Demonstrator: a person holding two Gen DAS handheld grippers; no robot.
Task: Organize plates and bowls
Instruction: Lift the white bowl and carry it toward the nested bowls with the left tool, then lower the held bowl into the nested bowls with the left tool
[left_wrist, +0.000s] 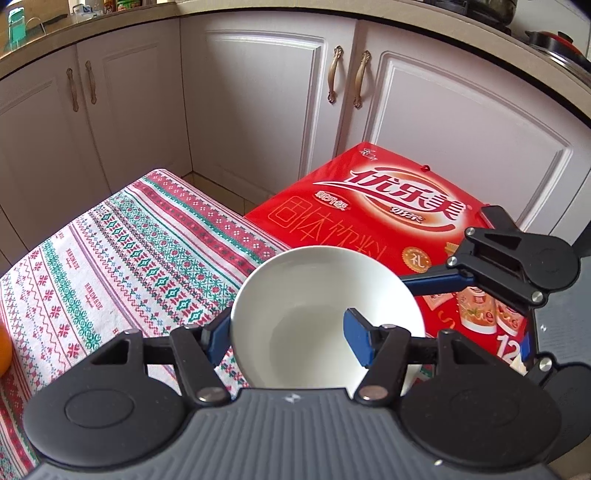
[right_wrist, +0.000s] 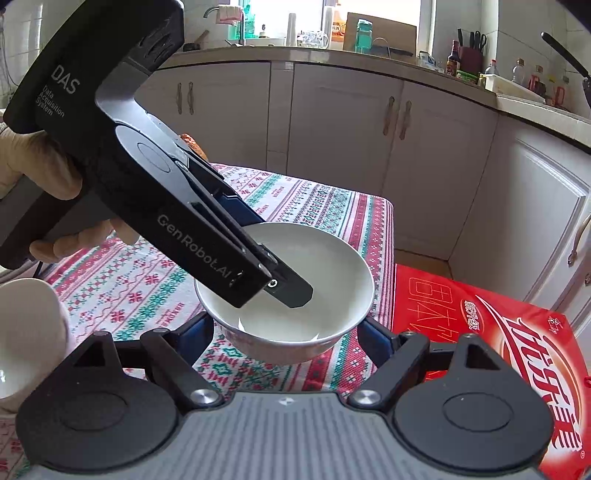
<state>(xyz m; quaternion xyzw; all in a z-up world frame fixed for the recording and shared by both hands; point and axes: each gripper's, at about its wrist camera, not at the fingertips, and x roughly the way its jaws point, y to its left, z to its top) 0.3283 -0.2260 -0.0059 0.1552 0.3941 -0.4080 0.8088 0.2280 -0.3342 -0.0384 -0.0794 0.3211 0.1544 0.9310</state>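
A white bowl (left_wrist: 317, 314) (right_wrist: 295, 295) hangs over the right edge of the patterned tablecloth (left_wrist: 129, 258) (right_wrist: 147, 288). My left gripper (left_wrist: 288, 334) is shut on the bowl's rim, one blue pad inside and one outside; its body also shows in the right wrist view (right_wrist: 184, 206), reaching into the bowl. My right gripper (right_wrist: 286, 334) is open, its blue fingers on either side of the bowl's underside, close to it; it also shows in the left wrist view (left_wrist: 517, 258). A second white bowl (right_wrist: 26, 332) is at the far left of the right wrist view.
A red printed box (left_wrist: 388, 214) (right_wrist: 498, 350) lies beside the table on the right. White cabinet doors (left_wrist: 258, 110) (right_wrist: 351, 147) stand behind, under a cluttered counter. An orange object (left_wrist: 3, 350) sits at the table's left edge.
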